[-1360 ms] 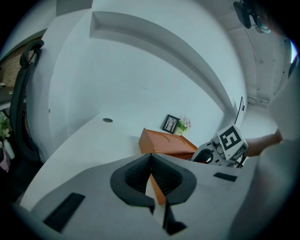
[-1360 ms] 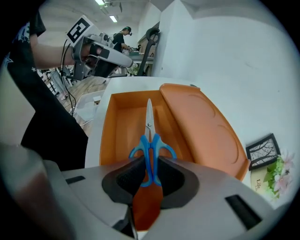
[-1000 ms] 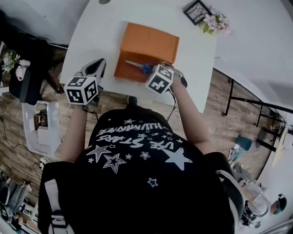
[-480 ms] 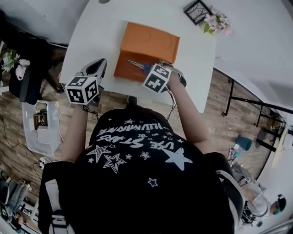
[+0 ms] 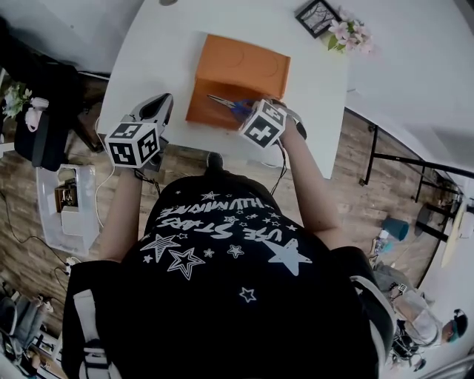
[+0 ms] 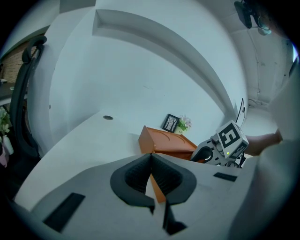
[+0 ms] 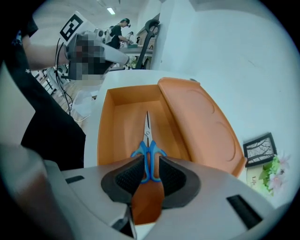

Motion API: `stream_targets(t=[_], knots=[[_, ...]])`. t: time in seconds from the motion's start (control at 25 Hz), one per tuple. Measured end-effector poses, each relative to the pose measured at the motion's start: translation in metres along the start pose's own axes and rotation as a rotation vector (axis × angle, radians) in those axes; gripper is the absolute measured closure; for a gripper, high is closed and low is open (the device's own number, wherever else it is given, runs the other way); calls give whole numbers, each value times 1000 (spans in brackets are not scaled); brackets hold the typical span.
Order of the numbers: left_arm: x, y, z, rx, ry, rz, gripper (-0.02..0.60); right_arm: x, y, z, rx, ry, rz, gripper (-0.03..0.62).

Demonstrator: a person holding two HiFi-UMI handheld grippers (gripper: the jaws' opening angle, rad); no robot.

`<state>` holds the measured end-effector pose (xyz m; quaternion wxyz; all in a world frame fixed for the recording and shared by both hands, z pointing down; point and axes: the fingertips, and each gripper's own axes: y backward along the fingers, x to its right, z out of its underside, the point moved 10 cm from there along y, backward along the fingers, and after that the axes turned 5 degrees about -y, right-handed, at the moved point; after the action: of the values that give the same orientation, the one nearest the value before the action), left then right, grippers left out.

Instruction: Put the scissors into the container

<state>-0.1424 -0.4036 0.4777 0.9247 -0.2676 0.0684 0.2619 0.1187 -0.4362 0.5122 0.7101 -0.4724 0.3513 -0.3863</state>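
The orange container (image 5: 238, 72) lies open on the white table (image 5: 159, 52), its lid folded back to the far side. My right gripper (image 5: 248, 111) is shut on the blue handles of the scissors (image 5: 224, 102), with the blades pointing out over the open tray. In the right gripper view the scissors (image 7: 148, 154) sit between the pads, above the tray floor (image 7: 123, 125); the lid (image 7: 199, 119) lies to the right. My left gripper (image 5: 155, 107) hovers at the table's near left edge, shut and holding nothing. The left gripper view shows the container (image 6: 165, 143) ahead.
A framed picture (image 5: 318, 18) and a small bunch of flowers (image 5: 349, 37) stand at the table's far right corner. A round hole (image 6: 108, 117) marks the tabletop far left. The table's near edge runs just below both grippers. Office chairs and people appear in the background.
My right gripper has shifted slightly to the right and farther over the container, carrying the scissors. The left gripper has stayed where it was.
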Motion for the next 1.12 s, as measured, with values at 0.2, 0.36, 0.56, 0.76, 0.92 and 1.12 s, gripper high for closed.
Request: stream_targets(t=[0.2,0.36,0.56,0.76,0.92,1.12], knots=[[1,13,3,11,-11,20,561,-1,17,8,76,-112,42,491],[1,32,7,21,-31,43,561,-12,38,8,145,-193,104,491],[10,61,13,38,-55,66,562,-36,70,11,258,-274,203,491],[21,91,17,50,-82,96,562,-63,98,17,360,-368,296,492],[25,120,24,60,-92,121,562,-93,116,18,454,-421,371,493],[25,142,34,53,-106,175,562,-134,132,21,508,-487,452,494]])
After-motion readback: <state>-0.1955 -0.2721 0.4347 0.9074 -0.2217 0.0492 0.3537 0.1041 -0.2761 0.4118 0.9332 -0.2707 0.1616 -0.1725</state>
